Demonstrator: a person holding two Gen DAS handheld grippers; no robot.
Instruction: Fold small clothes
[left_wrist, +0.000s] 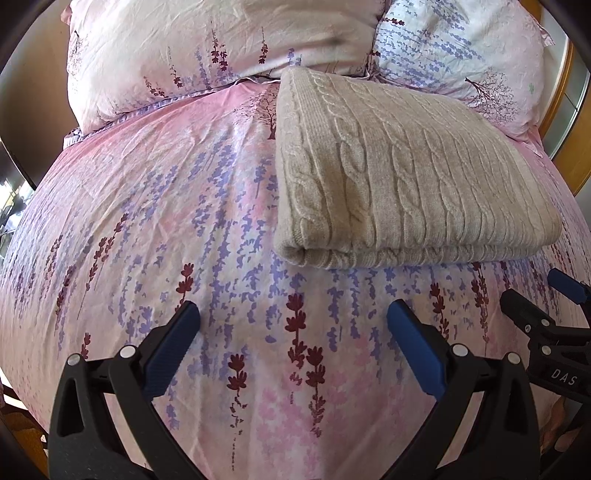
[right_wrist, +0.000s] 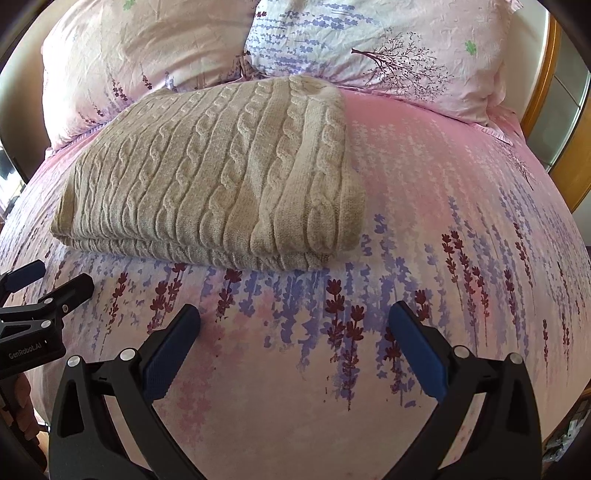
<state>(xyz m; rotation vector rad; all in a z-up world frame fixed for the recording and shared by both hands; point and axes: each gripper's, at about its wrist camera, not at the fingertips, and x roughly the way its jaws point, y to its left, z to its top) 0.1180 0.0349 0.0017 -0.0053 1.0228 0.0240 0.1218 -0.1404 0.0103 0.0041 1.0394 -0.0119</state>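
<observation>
A beige cable-knit sweater (left_wrist: 402, 177) lies folded into a neat rectangle on the pink floral bedspread (left_wrist: 166, 229). It also shows in the right wrist view (right_wrist: 218, 177), up and to the left. My left gripper (left_wrist: 293, 314) is open and empty, held over the bedspread a little in front of the sweater's near edge. My right gripper (right_wrist: 294, 314) is open and empty, in front of the sweater's right corner. Each gripper shows at the edge of the other's view: the right gripper (left_wrist: 554, 295), the left gripper (right_wrist: 44, 284).
Two floral pillows (left_wrist: 207, 48) (left_wrist: 461, 55) lie against the head of the bed behind the sweater. A wooden bed frame (right_wrist: 543, 110) runs along the right side. The bedspread (right_wrist: 424, 221) stretches to the left and right of the sweater.
</observation>
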